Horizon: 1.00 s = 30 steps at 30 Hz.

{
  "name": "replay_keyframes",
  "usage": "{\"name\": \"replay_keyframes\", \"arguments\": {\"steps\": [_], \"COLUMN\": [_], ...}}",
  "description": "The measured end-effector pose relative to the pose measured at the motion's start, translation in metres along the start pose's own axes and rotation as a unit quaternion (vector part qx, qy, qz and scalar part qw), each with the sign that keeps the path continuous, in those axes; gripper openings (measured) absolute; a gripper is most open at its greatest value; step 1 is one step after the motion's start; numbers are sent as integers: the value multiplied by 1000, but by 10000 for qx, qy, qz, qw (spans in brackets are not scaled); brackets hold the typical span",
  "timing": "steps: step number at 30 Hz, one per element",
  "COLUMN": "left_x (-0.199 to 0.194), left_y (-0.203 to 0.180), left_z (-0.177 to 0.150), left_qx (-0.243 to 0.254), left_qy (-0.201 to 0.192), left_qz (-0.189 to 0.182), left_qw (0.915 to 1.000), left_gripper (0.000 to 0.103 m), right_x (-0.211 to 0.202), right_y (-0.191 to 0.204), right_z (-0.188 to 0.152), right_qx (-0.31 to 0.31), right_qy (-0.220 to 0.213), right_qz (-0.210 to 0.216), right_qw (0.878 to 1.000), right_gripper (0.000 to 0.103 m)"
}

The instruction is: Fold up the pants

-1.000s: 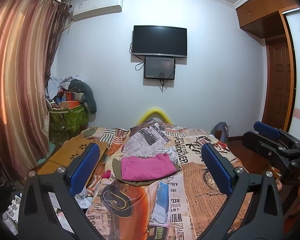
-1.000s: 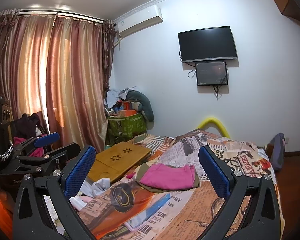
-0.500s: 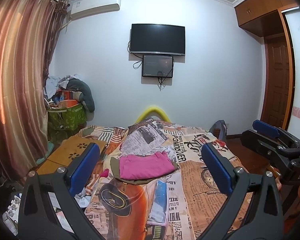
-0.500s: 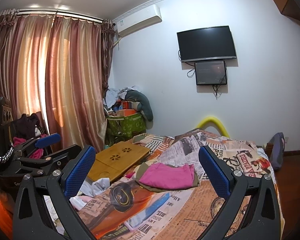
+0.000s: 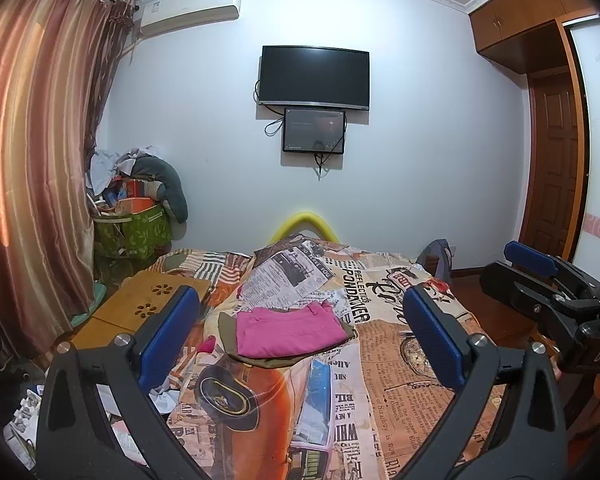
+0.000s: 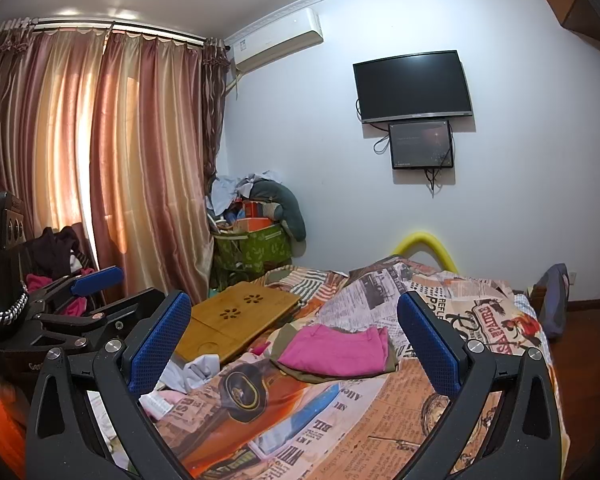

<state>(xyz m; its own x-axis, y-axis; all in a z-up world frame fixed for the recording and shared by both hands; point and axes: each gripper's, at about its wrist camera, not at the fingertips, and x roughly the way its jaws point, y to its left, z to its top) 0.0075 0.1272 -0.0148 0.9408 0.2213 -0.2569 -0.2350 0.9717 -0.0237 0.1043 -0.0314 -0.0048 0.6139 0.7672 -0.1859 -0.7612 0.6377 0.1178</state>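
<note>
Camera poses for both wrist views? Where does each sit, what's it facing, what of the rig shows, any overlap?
Left wrist: on the left gripper, above the bed's near end, facing the TV wall; its open blue fingers frame the pink pants; the right gripper shows at right.
Right wrist: on the right gripper, angled left toward the curtains; its fingers are open; the left gripper shows at left.
Shared: pink pants, bed, TV, wooden lap tray.
</note>
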Motion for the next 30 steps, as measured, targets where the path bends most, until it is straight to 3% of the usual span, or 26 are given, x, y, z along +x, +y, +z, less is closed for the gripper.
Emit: {"name": "replay_keyframes", "arguments": {"steps": [30], "left_x": [-3], "left_y": [-2], "left_z": [1], "left_qx": [55], "left_qy": [-40], "left_qz": [-134], "left_qw": [9999], "left_gripper": [103], "right_x": [-3], "right_y": [2], "right_z": [3], "right_qx": [35], "right_qy": [-23], "right_qz": [-3], "right_qw": [10000], "right_gripper": [103]}}
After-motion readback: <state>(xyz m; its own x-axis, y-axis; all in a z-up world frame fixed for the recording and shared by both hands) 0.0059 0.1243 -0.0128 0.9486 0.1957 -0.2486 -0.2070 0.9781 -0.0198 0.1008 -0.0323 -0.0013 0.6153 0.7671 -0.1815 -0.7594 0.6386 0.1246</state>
